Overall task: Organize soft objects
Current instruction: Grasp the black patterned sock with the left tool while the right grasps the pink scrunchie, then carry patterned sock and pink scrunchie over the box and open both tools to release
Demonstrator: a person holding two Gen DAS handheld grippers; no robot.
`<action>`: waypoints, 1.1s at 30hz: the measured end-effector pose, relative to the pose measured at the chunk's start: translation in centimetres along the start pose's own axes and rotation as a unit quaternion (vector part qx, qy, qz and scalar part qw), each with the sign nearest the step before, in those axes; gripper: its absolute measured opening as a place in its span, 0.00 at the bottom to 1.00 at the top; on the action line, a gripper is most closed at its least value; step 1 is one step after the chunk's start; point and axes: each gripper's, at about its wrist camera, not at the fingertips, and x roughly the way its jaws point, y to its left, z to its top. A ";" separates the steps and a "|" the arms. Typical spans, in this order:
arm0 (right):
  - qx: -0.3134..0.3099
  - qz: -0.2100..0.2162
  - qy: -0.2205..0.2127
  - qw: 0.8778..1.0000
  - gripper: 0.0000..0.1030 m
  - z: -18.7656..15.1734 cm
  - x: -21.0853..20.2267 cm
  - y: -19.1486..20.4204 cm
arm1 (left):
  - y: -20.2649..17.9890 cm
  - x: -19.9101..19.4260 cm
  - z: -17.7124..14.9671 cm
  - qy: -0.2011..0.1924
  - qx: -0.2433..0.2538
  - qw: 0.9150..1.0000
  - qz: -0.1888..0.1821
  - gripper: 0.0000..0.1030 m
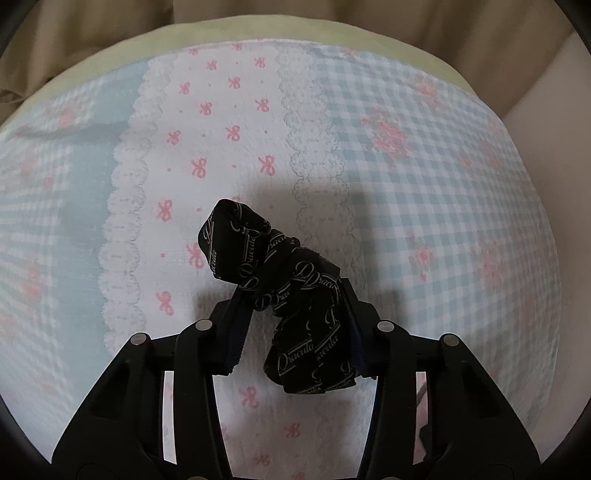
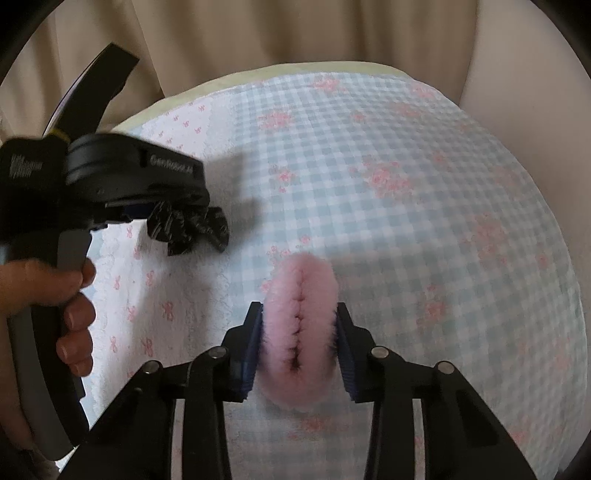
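Note:
My left gripper [image 1: 291, 291] is shut on a black scrunchie [image 1: 280, 291] with white "Dracula" script, held a little above the patterned bedspread [image 1: 424, 206]. The scrunchie hangs out both ways from the fingers. In the right wrist view the left gripper [image 2: 155, 210] with the black scrunchie [image 2: 192, 229] is at the left, held by a hand. My right gripper [image 2: 299, 317] is shut on a fluffy pink scrunchie [image 2: 299, 325], squeezed between the blue pads above the bedspread [image 2: 424, 221].
The bedspread has blue gingham, pink bows and white lace stripes over a pale green sheet edge [image 1: 258, 33]. Beige curtains [image 2: 258, 37] hang behind the bed. A beige wall [image 1: 554, 122] runs along the right side.

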 end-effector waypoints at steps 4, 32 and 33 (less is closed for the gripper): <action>0.003 0.004 -0.009 1.000 0.32 0.4 -1.3 0.0 | 0.2 -1.6 -0.3 -0.007 0.006 1.000 0.001 0.40; -0.040 0.023 -0.123 0.991 0.32 1.2 -28.8 2.7 | 2.6 -32.2 -10.1 -0.116 -0.004 0.993 -0.006 0.40; -0.045 0.025 -0.124 0.991 0.32 0.9 -29.8 2.9 | 2.8 -33.5 -10.9 -0.121 -0.004 0.993 -0.004 0.40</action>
